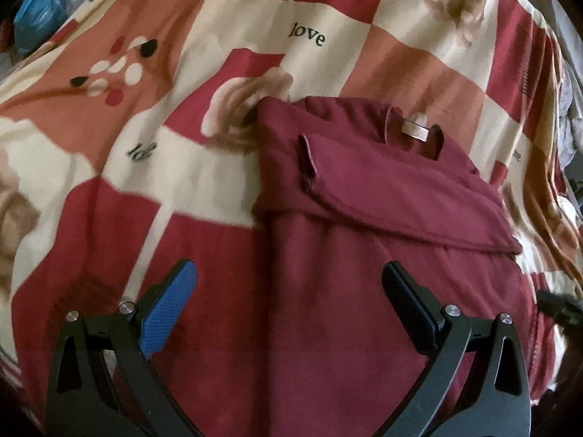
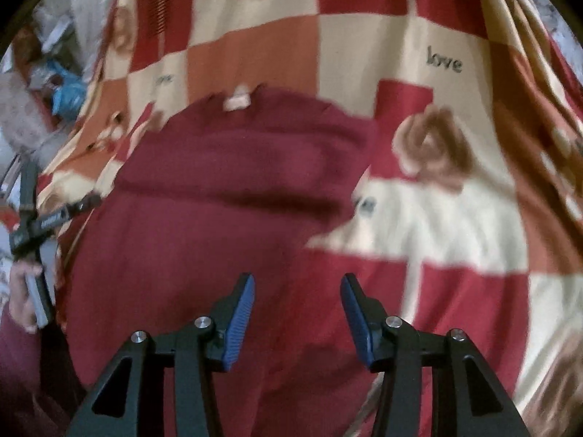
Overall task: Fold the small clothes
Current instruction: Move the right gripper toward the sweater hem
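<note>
A maroon shirt [image 1: 364,196] lies on the checked bedspread, collar and pale neck label [image 1: 415,129] at the far end, with a sleeve [image 1: 382,178] folded across its chest. My left gripper [image 1: 288,273] is open and empty, hovering over the shirt's lower left part. In the right wrist view the same shirt [image 2: 226,196] lies ahead, its label [image 2: 237,102] far away. My right gripper [image 2: 297,286] is open and empty over the shirt's lower right edge. The left gripper's body [image 2: 40,218] and the hand holding it show at that view's left edge.
The bedspread [image 1: 182,54] is red, cream and orange checks with roses and "love" print. Clutter with a blue bag [image 1: 36,11] lies beyond its far left edge; it also shows in the right wrist view [image 2: 67,91]. Crumpled fabric [image 1: 572,116] lies past the right edge.
</note>
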Demonstrator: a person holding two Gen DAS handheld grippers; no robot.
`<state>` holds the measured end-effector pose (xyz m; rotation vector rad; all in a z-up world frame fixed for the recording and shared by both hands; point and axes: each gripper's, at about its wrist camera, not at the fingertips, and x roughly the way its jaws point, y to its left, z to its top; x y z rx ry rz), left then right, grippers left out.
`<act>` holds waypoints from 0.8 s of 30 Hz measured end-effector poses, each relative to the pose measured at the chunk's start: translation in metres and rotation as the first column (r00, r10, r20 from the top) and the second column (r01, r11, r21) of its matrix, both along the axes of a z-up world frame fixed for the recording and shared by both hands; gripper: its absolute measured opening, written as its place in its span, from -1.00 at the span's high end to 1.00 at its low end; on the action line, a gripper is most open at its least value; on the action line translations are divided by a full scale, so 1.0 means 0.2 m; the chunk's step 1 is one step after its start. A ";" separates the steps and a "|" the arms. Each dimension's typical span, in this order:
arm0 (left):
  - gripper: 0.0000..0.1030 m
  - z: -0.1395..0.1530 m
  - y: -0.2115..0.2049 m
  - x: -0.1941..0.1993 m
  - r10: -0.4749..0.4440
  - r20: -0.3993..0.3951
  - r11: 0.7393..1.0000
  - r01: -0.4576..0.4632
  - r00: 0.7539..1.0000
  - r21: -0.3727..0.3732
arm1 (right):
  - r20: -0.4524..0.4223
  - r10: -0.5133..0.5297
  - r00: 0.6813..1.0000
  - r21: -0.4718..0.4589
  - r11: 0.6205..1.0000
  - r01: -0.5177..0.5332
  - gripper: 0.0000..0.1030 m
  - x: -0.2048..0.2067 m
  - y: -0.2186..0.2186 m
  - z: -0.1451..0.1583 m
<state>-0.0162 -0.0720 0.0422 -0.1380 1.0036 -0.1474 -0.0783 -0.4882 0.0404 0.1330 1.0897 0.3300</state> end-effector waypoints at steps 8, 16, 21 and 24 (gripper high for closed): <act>-0.99 0.03 0.09 -0.33 -0.021 -0.020 0.998 0.022 1.000 0.051 | -0.029 0.052 0.998 0.000 0.999 -0.052 0.08 -0.17 0.14 -0.16; -0.99 -0.04 0.20 -0.53 0.016 -0.086 1.000 -0.015 0.996 0.006 | 0.048 0.030 0.998 0.001 1.000 -0.030 0.86 -0.23 0.12 -0.11; -0.99 -0.05 0.19 -0.63 -0.015 -0.110 1.000 0.014 0.994 -0.012 | 0.084 0.004 0.996 -0.042 0.999 -0.001 0.89 -0.25 0.06 -0.04; -0.99 -0.06 0.17 -0.67 -0.038 -0.124 0.999 0.038 0.991 -0.008 | 0.076 0.003 0.997 -0.027 1.000 -0.001 0.89 -0.27 0.06 -0.04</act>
